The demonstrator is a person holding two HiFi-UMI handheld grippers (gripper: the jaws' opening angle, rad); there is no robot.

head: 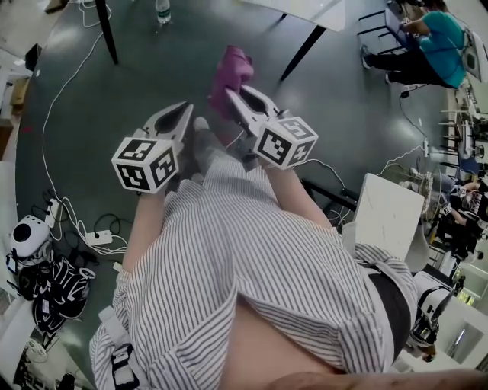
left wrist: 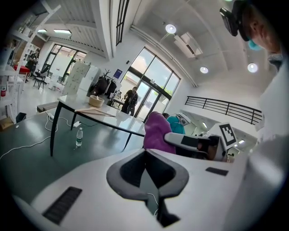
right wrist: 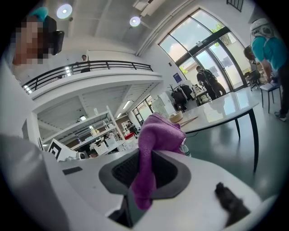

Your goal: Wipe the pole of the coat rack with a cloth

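Note:
A purple cloth (head: pixel 232 70) hangs pinched in my right gripper (head: pixel 231 93), which is shut on it and held out in front of the person's striped shirt. In the right gripper view the cloth (right wrist: pixel 156 133) bunches above the jaws and drapes down between them (right wrist: pixel 146 155). My left gripper (head: pixel 187 109) is beside it on the left, jaws together with nothing in them (left wrist: pixel 145 152). From the left gripper view the cloth (left wrist: pixel 156 131) and the right gripper (left wrist: pixel 174 138) are just ahead to the right. A rack with dark coats (left wrist: pixel 103 84) stands far off by the glass doors; its pole is too small to make out.
A table (left wrist: pixel 106 116) on black legs (head: pixel 107 30) stands ahead, with a water bottle (head: pixel 162 9) on the floor under it. White cables (head: pixel 53 114) and a power strip (head: pixel 97 238) lie at the left. A person in teal (head: pixel 435 42) sits at the far right.

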